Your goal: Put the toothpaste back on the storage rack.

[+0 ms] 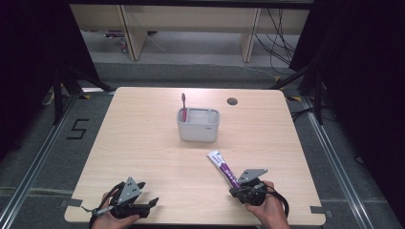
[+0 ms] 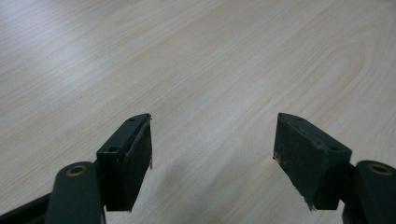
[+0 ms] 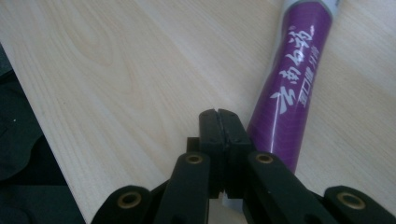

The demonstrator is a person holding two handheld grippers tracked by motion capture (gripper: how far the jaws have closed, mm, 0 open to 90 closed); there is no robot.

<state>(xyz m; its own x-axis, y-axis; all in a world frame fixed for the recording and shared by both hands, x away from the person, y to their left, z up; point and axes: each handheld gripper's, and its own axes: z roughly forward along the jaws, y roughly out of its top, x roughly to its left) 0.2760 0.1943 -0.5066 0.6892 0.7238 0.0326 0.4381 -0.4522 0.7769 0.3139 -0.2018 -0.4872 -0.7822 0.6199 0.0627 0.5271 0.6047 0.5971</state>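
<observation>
Table (image 1: 143, 143): one, light wood grain, with one round cable hole (image 1: 232, 101) near its far edge.
Holder (image 1: 198, 125): one, a white rectangular caddy standing upright at the middle of the table, well apart from both hands.
Toothpaste tube (image 1: 223, 168): one, purple and white, lying flat on the table between the holder and the right gripper; in the right gripper view its purple body (image 3: 289, 98) lies just beside the fingers, not between them.
Toothbrush (image 1: 183, 106): one, red-pink, standing upright in the left end of the holder.
Right gripper (image 1: 237, 190): one, near the front edge; fingers (image 3: 211, 135) pressed together with nothing pinched, tips at the near end of the tube.
Left gripper (image 1: 152, 203): one, at the front left corner; fingers (image 2: 130, 154) spread wide over bare table, holding nothing.
Step in hand, judged: taking up the tube for the holder.
Method advised: spread the right fingers first, straddle the tube across its width near the middle, close firmly but without crushing, then lift level.
Risk, judged: pushing with shut fingers would only slide the tube away.
</observation>
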